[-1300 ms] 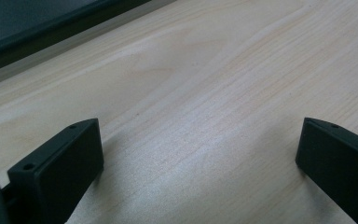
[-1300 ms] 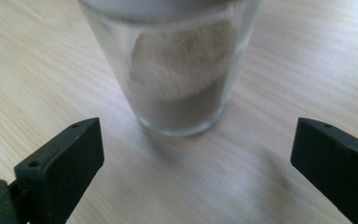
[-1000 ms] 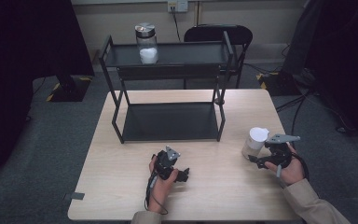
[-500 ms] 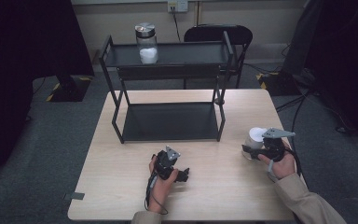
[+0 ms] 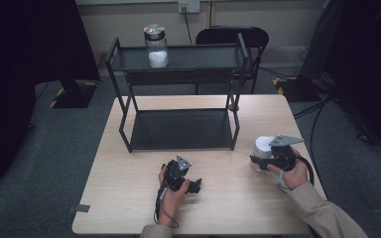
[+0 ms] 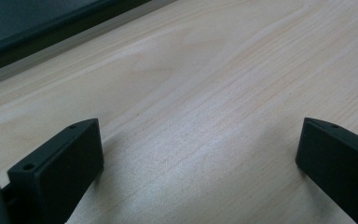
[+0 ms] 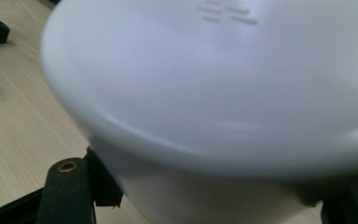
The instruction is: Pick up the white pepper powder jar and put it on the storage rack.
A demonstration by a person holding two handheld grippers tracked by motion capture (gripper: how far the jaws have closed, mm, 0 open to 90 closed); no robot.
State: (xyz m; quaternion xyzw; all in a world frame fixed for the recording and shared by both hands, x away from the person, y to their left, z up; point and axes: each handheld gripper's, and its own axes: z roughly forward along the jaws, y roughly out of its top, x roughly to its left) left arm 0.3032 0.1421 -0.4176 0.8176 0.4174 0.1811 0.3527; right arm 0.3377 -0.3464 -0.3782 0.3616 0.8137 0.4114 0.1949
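A white container (image 5: 264, 147) with a white lid is being pinched by the jaws of the right gripper (image 5: 259, 161), near the right edge of the desk (image 5: 129, 198) and just off the front right leg of the black two-tier rack (image 5: 178, 99). In the right gripper view the container (image 7: 214, 93) is being pressed from both sides low on its body, the lid looming blurred above the jaws, which have just been closing onto it. The right hand (image 5: 291, 171) is being held behind the gripper, its sleeve reaching in from the desk's near right corner.

The left gripper (image 5: 194, 186) is being rested on the desk near the middle of the near edge, held by the left hand (image 5: 171, 191). In the left gripper view its jaws are being kept spread wide over bare wood, with nothing between them.

A glass jar (image 5: 156, 45) with a metal lid and white contents is being carried on the rack's top shelf, toward its left end, well apart from both grippers.
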